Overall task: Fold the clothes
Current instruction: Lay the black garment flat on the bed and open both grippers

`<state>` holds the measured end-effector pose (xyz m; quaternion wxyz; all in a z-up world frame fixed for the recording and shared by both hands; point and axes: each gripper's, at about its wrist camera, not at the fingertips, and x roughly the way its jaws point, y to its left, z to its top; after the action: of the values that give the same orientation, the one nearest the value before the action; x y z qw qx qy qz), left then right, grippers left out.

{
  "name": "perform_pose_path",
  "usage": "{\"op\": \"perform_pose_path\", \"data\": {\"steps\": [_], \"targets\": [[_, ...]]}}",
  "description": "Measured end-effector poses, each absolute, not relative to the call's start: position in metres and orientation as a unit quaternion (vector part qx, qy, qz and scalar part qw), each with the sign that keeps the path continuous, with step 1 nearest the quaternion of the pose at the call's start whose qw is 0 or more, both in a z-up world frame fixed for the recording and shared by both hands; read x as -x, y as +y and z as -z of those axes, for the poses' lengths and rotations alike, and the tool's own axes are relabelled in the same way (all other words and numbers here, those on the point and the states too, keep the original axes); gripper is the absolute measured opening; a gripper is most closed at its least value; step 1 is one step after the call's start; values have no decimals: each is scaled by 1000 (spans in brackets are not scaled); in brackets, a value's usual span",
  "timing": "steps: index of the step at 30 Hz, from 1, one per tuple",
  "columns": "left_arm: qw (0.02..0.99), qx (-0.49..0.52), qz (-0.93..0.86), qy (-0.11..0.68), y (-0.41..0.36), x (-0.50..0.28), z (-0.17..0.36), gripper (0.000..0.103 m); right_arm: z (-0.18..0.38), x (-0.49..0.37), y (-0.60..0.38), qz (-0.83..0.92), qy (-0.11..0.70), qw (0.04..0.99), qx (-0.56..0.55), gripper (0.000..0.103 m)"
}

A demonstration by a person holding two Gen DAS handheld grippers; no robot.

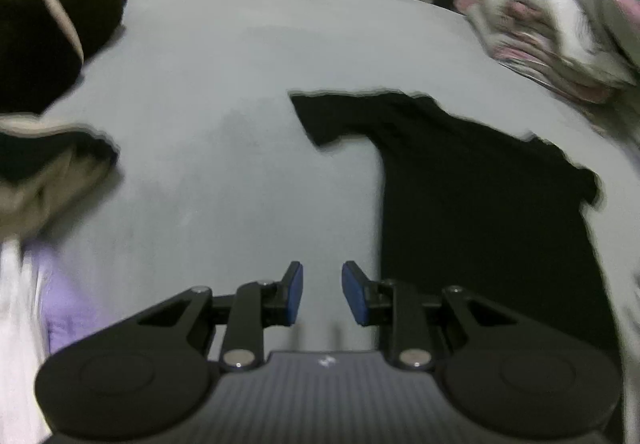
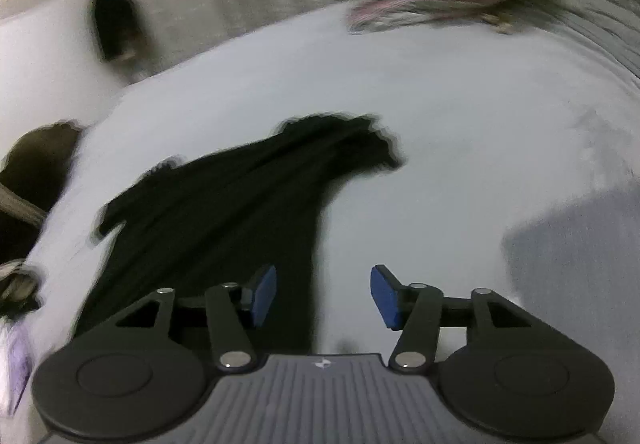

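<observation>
Two grippers hover over the bed (image 1: 224,92), and nothing is folded yet, as far as I can judge! Over at nine o'clock in the left wrist view sits a heap of dark brown clothes (image 1: 52,24), with a pale lilac garment (image 1: 68,304) down at eight o'clock. Moving across, the left gripper (image 1: 322,294) hangs just beside the shirt's edge, jaws parted a modest way, nothing between the blue pads. At three o'clock lies the black T-shirt (image 1: 472,196), spread flat on the grey sheet, both sleeves out. Further right, at one o'clock, a pink and white bundle (image 1: 552,28) waits.

Every fold looks left to do: sleeves in, body doubled.

Switch to the right wrist view: the black T-shirt (image 2: 224,212) runs from centre to seven o'clock, and the right gripper (image 2: 323,296) straddles its right edge, jaws wide apart and empty. Only this view shows the bare sheet at three o'clock; only the left one shows the brown heap in full.
</observation>
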<state>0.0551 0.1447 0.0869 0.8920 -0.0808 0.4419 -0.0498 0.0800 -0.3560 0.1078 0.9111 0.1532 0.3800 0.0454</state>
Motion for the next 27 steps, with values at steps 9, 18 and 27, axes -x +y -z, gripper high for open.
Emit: {"op": "perform_pose_path", "data": {"steps": [9,18,27], "targets": [[865,111,66,485,121,65,-50,29,-83,84,-327,-39,404,891,-202,55],[888,59,56,452,107,89,-31,5,-56,119,-304,28,407,890,-205,55],[897,143,48,416,146,115,-60,3,-56,128,-306,43,357,913,-192,6]]}}
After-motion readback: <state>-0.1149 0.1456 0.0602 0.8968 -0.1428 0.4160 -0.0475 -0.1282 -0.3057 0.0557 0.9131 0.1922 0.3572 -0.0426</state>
